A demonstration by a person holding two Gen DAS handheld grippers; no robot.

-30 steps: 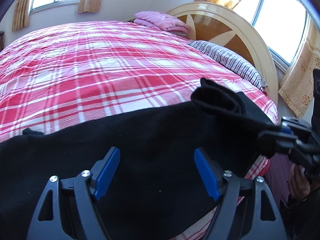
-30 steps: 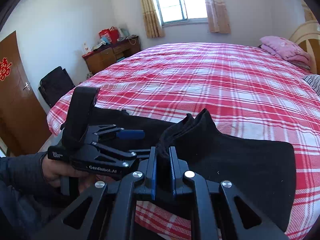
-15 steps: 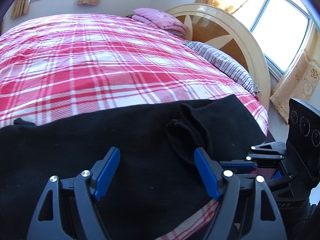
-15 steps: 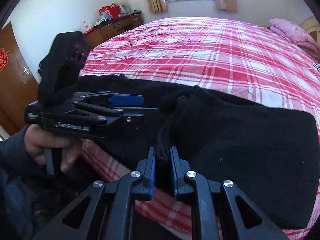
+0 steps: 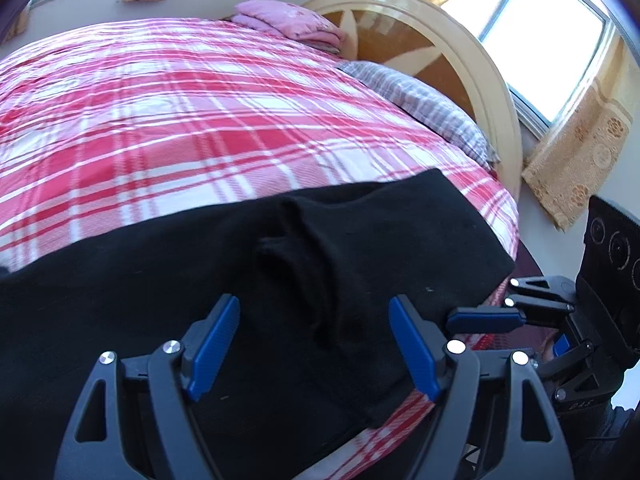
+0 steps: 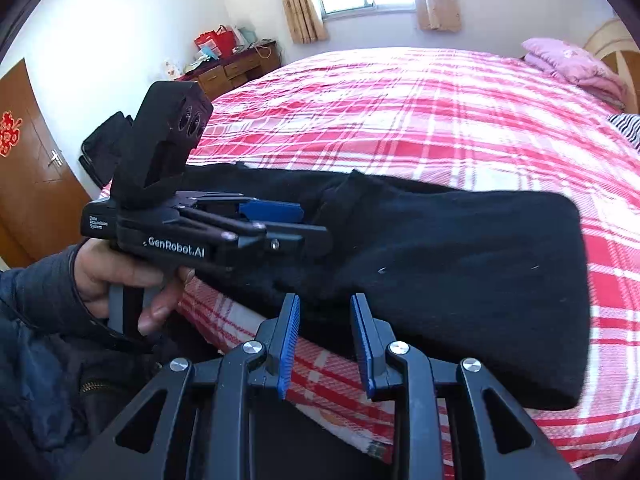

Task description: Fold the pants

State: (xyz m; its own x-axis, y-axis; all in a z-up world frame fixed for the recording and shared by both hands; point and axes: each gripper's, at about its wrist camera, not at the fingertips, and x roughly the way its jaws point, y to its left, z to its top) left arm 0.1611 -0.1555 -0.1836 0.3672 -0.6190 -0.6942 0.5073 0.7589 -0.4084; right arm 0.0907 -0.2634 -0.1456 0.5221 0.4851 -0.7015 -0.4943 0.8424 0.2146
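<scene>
The black pants (image 5: 168, 280) lie along the near edge of the bed with a bunched fold in the middle (image 6: 460, 264). My left gripper (image 5: 314, 336) is open and hovers just above the pants, holding nothing; it also shows in the right wrist view (image 6: 276, 220). My right gripper (image 6: 325, 332) is partly open and empty, just off the near edge of the pants; it also shows in the left wrist view (image 5: 486, 318) at the bed's edge.
A red and white plaid cover (image 5: 180, 120) spreads over the bed. A pink folded blanket (image 5: 288, 24), a striped pillow (image 5: 424, 100) and a wooden headboard (image 5: 440, 44) lie at the far end. A dresser (image 6: 236, 68) and a door (image 6: 28, 168) stand beyond.
My right gripper held a raised fold of the pants, lowered it onto the bed and opened, letting go. The fold now lies on the pants. My left gripper stayed open.
</scene>
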